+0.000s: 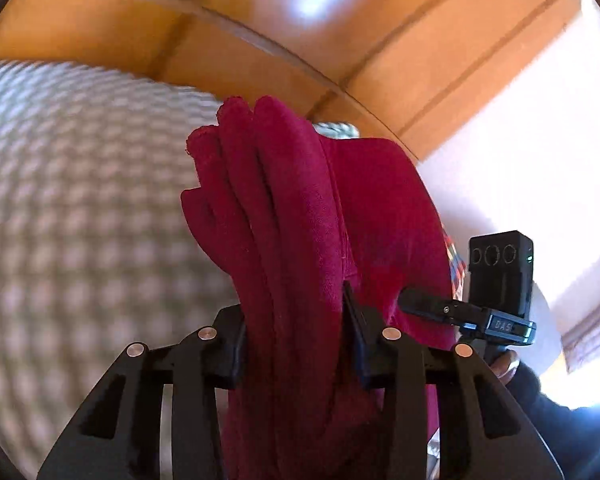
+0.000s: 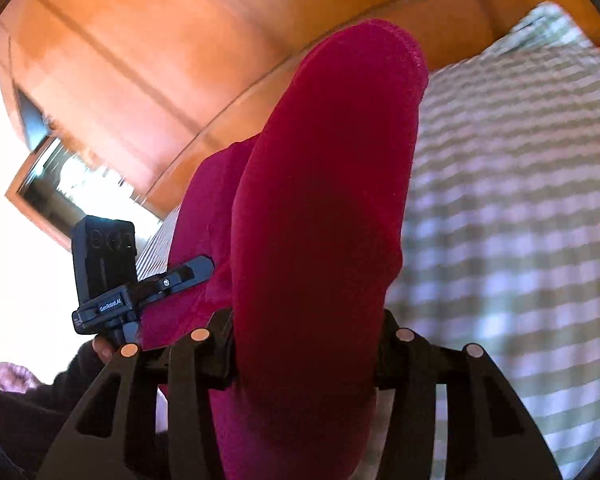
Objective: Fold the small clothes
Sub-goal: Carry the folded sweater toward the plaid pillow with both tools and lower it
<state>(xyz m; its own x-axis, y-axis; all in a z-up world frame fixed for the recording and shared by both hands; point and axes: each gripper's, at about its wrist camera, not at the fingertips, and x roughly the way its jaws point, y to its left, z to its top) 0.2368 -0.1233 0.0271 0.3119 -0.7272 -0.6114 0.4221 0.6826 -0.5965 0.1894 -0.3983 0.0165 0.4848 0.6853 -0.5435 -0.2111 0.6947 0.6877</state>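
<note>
Left gripper (image 1: 296,344) is clamped partway closed on a bunched, multi-fold edge of the crimson garment (image 1: 300,208), which rises toward 12 o'clock in its view. Right gripper (image 2: 304,356) is also partway closed, pinching a thick rolled fold of the same garment (image 2: 324,200). Cloth hangs lifted between both, above the checked bedcover (image 1: 80,200), wooden headboard (image 1: 260,20) behind.

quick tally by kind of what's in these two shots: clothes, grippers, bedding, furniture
Red garment: 1, gripped at both ends
Grippers: 2, left gripper and right gripper
Checked bed cover: 1
Wooden headboard: 1
Total: 5
</note>
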